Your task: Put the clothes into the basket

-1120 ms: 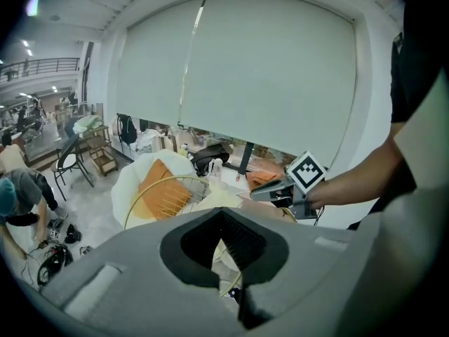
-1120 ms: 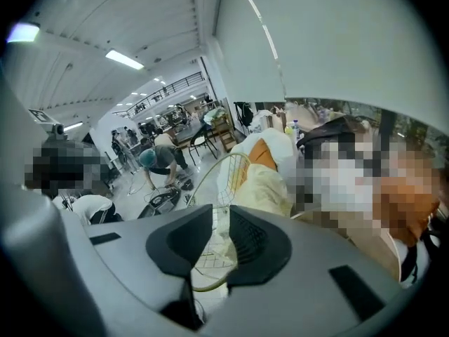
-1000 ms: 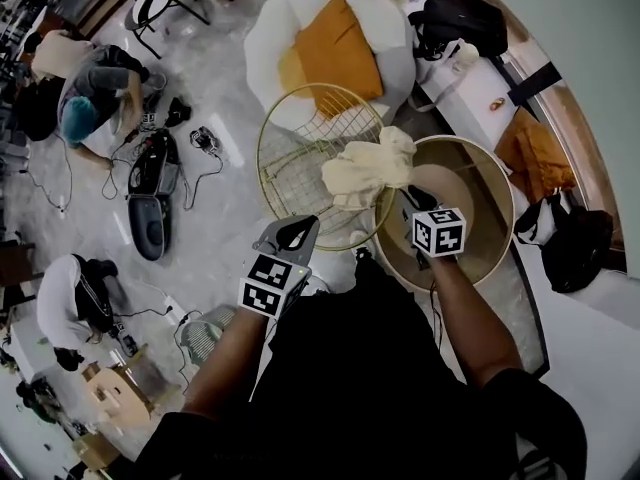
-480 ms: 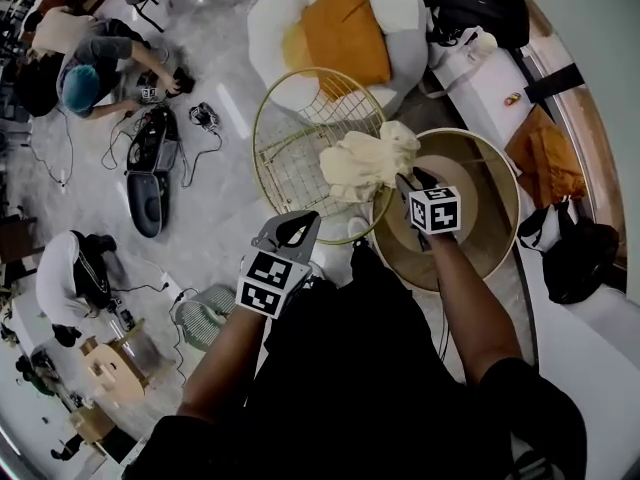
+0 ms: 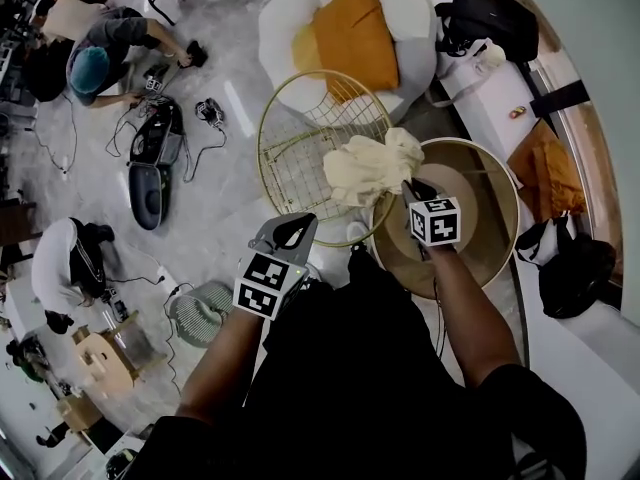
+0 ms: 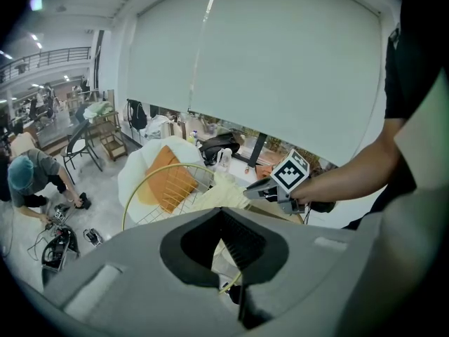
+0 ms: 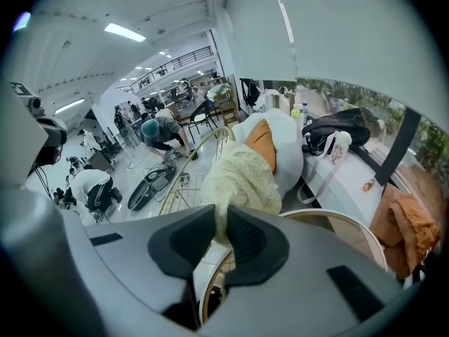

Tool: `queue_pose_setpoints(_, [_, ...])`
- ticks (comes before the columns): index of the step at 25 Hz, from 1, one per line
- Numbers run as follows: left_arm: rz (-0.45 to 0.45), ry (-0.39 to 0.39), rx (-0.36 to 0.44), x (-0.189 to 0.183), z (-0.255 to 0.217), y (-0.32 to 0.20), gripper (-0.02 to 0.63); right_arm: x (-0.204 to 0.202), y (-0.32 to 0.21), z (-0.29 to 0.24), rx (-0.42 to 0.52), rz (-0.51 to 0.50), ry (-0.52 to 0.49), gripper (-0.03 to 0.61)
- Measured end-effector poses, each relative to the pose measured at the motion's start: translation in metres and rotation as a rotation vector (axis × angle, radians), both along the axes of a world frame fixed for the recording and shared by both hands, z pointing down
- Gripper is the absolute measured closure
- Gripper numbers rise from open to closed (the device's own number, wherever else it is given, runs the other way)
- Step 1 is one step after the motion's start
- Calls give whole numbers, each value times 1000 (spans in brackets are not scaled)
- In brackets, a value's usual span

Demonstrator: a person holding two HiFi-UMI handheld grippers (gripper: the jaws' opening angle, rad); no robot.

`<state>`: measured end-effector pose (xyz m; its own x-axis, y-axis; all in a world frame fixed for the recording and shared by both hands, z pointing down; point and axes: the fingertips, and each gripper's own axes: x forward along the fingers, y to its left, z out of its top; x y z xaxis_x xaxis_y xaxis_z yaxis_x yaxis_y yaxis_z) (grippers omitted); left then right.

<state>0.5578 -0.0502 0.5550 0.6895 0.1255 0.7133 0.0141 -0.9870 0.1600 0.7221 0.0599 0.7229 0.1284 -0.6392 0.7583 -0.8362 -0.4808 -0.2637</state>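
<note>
The pale marble floor fills most of the head view, with cables and a black case lying on it at the left, near a crouching person in a teal cap. At the top stands a white round seat carrying an orange cushion. Below it, side by side with their rims close together, are a round tan tub on the right and a gold wire basket on the left. A pale yellow cloth is bunched over the spot where those two rims come together, part of it above the wire mesh and part above the tub's edge; whether it rests on the rims or hangs clear of them I cannot tell. The right tongs reach in over the tub's near-left side to the cloth's near edge. In the right gripper view the right tongs have just been closing and now pinch a fold of the cloth, which rises from between the two pads. The left tongs hang over the floor just beside the wire basket's near rim, apart from the cloth. In the left gripper view their tips are pressed together with nothing between them, and the cloth shows beyond.
</note>
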Motion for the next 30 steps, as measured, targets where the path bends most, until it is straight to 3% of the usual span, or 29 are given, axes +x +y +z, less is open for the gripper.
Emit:
queue_pose_setpoints(11, [-55,49,14,-7,-17,-1,611,-16,-23,-78,227,5,-42,537])
queue_pose_setpoints(20, [-178,116,15,-17,-39,-15,611,-27,-67,-167,415,-114,-40,538])
queue_pose_setpoints(30, [-320,151,39,-53,-52,-26,611,-76,-102,-216,522,-258,-101,540])
